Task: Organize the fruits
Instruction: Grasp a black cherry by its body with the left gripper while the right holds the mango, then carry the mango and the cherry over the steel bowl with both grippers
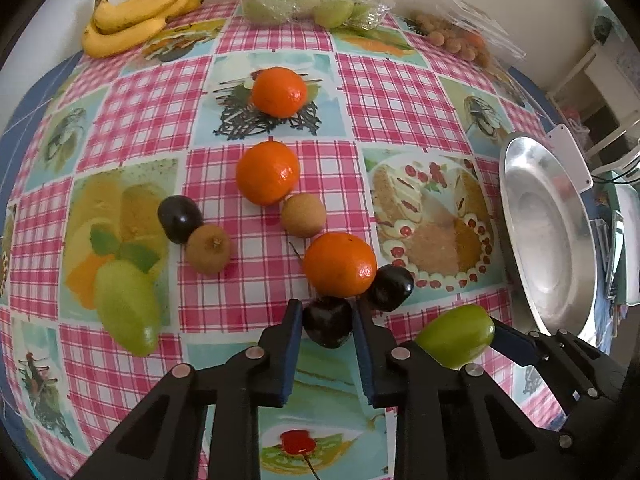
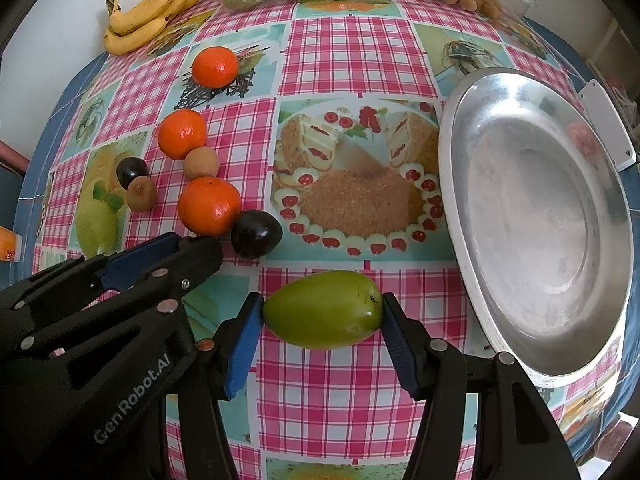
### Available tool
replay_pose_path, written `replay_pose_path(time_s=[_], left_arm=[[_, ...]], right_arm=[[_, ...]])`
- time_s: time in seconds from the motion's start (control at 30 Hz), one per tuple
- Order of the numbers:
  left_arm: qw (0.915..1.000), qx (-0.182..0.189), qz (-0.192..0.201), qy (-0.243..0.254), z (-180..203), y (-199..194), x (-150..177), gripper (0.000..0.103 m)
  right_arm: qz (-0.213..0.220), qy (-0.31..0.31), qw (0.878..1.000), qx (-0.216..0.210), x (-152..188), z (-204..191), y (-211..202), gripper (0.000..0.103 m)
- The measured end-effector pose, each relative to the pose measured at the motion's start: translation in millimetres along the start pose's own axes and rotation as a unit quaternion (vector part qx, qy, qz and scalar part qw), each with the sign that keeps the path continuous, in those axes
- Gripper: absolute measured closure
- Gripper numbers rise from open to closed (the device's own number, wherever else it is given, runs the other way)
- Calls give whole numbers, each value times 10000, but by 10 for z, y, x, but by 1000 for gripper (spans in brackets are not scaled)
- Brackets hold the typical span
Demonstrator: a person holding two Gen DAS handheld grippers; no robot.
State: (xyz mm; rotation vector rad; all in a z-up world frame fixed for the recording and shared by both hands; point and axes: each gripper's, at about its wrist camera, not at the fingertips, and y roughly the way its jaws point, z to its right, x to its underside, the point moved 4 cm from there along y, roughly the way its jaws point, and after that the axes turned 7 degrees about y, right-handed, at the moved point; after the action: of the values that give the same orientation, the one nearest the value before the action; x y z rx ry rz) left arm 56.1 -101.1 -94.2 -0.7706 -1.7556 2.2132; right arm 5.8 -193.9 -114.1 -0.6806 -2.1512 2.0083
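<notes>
My left tongs [image 1: 327, 322] are clamped on a dark plum [image 1: 328, 321], low over the bench [image 1: 256, 320] beside an orange [image 1: 339, 265]. My right tongs [image 2: 322, 314] grip a green fruit [image 2: 322, 310] end to end, near the empty metal plate [image 2: 536, 216].

Black claw [image 2: 322, 340] frames, blue pads [image 2: 242, 344], silver rivets, white "GenRobot.AI" lettering.

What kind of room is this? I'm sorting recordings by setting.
Most likely a home kitchen or dining table: a patterned oilcloth tablecloth printed with cakes and fruit, bananas and packaged fruit by the wall, and a metal serving plate.
</notes>
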Motion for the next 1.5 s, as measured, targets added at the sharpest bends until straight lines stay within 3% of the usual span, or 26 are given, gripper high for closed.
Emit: replay_pose_path(time_s=[0.23, 0.57, 0.9, 1.2, 1.5], left_arm=[[9994, 141, 217, -240, -84, -200, -29, 77], [9970, 109, 704, -294, -134, -511, -110, 77], [9973, 78, 715, -121, 52, -530, -225, 77], [9960, 165, 661, 584, 665, -445, -453, 77], [9880, 328, 566, 1400, 1396, -203, -629, 77]], right_arm=[[63, 51, 9999, -79, -13, 2, -53, 43], [576, 172, 9975, -383, -80, 20, -422, 43], [838, 933, 9921, -28, -211, 548, -588, 43], [987, 1777, 9774, 585, -239, 1220, -700, 43], [966, 2447, 9631, 573, -204, 1641, -699, 43]])
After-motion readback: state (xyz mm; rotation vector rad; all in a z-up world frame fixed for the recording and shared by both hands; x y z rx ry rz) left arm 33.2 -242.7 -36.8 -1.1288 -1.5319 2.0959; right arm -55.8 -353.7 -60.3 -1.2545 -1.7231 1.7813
